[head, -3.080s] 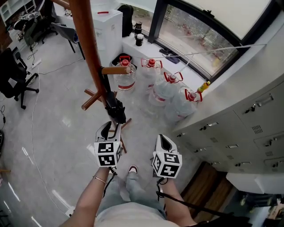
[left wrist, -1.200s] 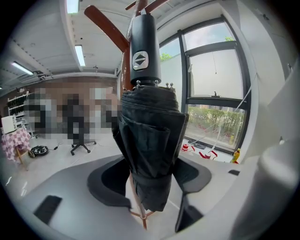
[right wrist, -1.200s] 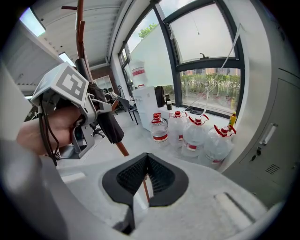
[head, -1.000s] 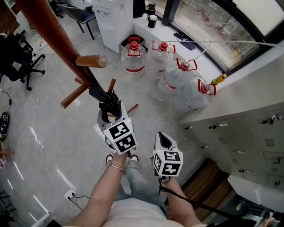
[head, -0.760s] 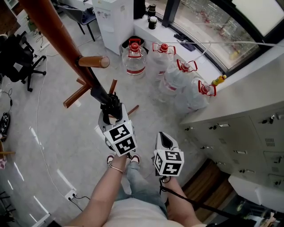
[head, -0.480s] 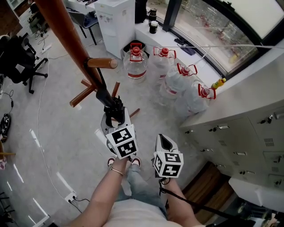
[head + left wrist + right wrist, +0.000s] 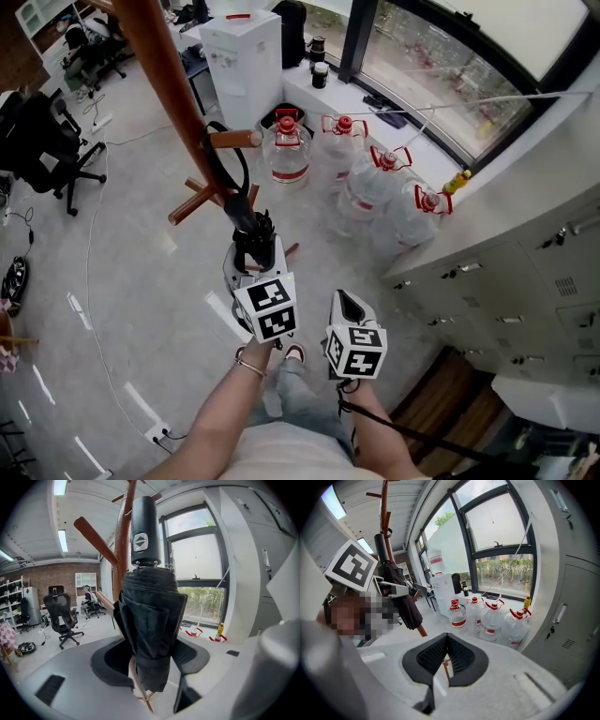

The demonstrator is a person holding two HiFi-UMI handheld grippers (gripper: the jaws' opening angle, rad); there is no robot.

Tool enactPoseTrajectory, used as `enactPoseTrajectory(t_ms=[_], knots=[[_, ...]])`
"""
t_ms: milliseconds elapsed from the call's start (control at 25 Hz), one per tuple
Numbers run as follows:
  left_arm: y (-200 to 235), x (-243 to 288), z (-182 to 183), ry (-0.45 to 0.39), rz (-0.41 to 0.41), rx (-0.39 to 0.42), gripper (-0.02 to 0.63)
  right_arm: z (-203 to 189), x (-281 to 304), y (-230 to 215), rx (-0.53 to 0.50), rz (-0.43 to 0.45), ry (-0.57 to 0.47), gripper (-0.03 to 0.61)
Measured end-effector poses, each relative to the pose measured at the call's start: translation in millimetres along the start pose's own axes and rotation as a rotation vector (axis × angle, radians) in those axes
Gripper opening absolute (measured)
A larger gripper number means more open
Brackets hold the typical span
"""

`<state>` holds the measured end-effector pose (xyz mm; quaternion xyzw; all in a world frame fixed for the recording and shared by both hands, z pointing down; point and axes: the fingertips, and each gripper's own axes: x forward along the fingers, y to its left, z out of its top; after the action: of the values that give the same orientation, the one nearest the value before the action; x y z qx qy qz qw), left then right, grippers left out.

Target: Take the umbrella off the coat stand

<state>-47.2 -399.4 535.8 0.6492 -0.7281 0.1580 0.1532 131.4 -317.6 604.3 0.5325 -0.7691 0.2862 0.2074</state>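
I had left gripper (image 7: 252,247) clamped on the umbrella (image 7: 150,630), right gripper (image 7: 447,644) closed, empty. Strap (image 7: 245,169) looked looped over the peg (image 7: 239,140): lift clear next.

Coat stand (image 7: 176,98): pole top cut off by the head view's upper edge. Umbrella (image 7: 236,202): lower end hidden behind left tool (image 7: 253,251). Strap seating on peg (image 7: 234,139): too small to tell.

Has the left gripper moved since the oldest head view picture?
Yes. The left gripper has gone toward the coat stand: before it stopped short of the umbrella, and now its jaws close on it.
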Motion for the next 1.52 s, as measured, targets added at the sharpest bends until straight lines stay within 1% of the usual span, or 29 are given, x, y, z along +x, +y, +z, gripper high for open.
enactPoseTrajectory(t_ms=[280, 520, 840, 1160, 1520], knots=[[-4.8, -17.3, 19.0, -0.041, -0.032, 0.056, 0.242, 2.1, -13.0, 2.9, 0.02, -0.015, -0.033, 0.005], [-9.3, -33.4, 35.8, -0.076, -0.067, 0.075, 0.242, 5.4, -23.1, 9.9, 0.021, -0.02, -0.054, 0.005], [-19.5, -47.1, 48.9, -0.091, -0.116, 0.121, 0.242, 16.5, -38.0, 4.9, 0.035, -0.052, -0.098, 0.005], [-36.1, -60.5, 69.9, -0.144, -0.164, 0.142, 0.242, 26.9, -56.0, -8.3, 0.057, -0.101, -0.146, 0.005], [-53.1, -79.0, 83.7, -0.178, -0.243, 0.159, 0.242, 34.7, -84.2, -30.3, 0.095, -0.188, -0.202, 0.005]])
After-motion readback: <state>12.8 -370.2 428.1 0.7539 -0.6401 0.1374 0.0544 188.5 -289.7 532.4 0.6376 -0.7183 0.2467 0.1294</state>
